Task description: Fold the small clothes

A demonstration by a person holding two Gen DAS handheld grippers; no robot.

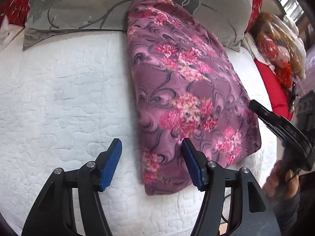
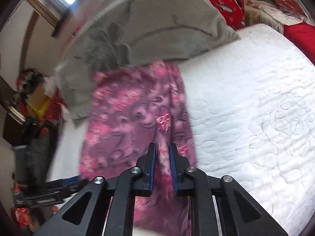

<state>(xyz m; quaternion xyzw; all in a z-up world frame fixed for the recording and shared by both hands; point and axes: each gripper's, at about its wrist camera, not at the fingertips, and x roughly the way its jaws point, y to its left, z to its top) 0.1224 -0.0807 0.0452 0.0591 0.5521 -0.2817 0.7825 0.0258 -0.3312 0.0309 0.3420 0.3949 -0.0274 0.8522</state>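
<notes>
A purple fleece garment with pink flowers (image 1: 177, 82) lies lengthwise on the white quilted bed (image 1: 59, 98), its far end resting on a grey pillow. My left gripper (image 1: 151, 147) is open just above the garment's near left edge and holds nothing. My right gripper (image 2: 162, 153) is shut on a pinched fold of the same garment (image 2: 133, 118); in the left wrist view its black fingers (image 1: 261, 112) reach in at the garment's right edge. The right wrist view is blurred by motion.
A grey embroidered pillow (image 1: 78, 5) lies across the head of the bed, with red patterned cushions (image 1: 15, 5) behind it. Bagged items and red fabric (image 1: 275, 55) are piled at the bed's right side. White quilt (image 2: 256, 118) spreads beside the garment.
</notes>
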